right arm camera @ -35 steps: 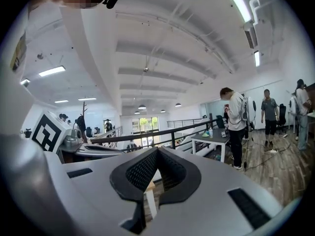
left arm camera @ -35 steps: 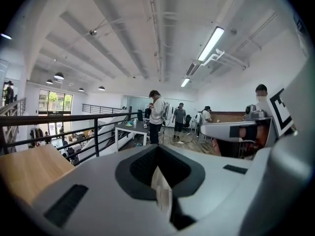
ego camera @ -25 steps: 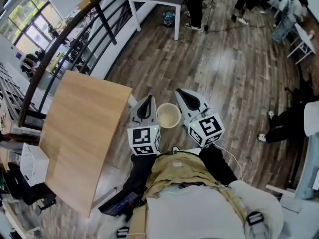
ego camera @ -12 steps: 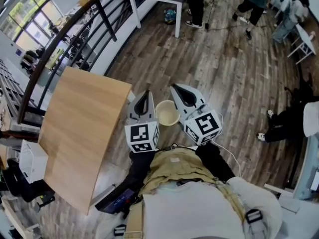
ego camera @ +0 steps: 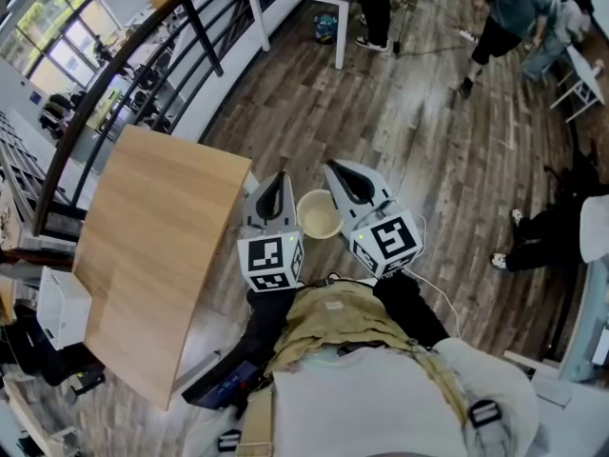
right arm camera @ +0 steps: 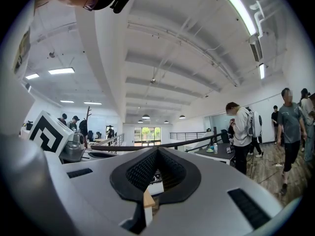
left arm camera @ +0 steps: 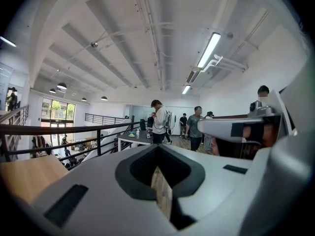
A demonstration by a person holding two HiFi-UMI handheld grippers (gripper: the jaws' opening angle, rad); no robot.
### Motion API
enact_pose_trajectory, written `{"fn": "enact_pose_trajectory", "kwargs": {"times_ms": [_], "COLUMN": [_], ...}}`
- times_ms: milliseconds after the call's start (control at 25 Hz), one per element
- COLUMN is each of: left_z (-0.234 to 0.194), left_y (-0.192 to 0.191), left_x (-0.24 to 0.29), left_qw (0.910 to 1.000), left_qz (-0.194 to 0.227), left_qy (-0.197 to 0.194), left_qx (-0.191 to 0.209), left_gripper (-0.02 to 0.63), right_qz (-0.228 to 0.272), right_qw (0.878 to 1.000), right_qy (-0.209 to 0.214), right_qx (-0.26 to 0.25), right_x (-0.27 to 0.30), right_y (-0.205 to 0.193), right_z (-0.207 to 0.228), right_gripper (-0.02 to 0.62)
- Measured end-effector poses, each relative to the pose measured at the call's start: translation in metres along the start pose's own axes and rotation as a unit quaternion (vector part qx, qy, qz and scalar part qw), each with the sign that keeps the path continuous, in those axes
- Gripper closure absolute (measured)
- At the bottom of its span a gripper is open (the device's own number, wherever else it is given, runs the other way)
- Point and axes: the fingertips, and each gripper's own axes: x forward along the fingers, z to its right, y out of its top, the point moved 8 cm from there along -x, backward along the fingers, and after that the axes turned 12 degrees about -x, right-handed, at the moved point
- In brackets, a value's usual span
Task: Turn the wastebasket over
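At centre of the head view, between the two grippers: wastebasket (ego camera: 320, 217), small, round, cream, mouth up, pale inside on show. Its rim appears to meet the flank of the left gripper (ego camera: 278, 181) on one side and of the right gripper (ego camera: 336, 170) on the other. Whether it rests on the plank floor (ego camera: 428, 141) cannot be told.

Left claw, from the left gripper view (left arm camera: 160, 181): narrow, jaws drawn together, only a slit with floor planks showing through it. Right claw, from the right gripper view (right arm camera: 146, 193): likewise narrow, holding nothing.

Head view only: the basket itself; wooden table (ego camera: 152, 255) at left of frame; dark railing (ego camera: 143, 65) at upper left.

Gripper views only: white beamed ceiling (left arm camera: 123, 43), a lit strip light (left arm camera: 209, 48), and people standing by a white table (left arm camera: 130, 140). Neither gripper view lets the basket be made out.
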Motion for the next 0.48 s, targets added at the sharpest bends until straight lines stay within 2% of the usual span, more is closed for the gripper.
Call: {"fn": "enact_pose_trajectory", "kwargs": {"times_ms": [480], "left_z": [-0.0003], "left_y": [-0.0045], "left_x": [-0.0005], "left_qw": [1.0000], "left_qz": [-0.006], "left_qy": [-0.003], "left_qx": [-0.002], "left_gripper": [0.604], "right_qz": [0.005], "right_qw": [1.000], "right_qy": [0.000], "right_qx": [0.007], "right_x": [-0.0006], "right_y": [-0.0015], "right_z": [-0.0027], "right_gripper": [0.574]}}
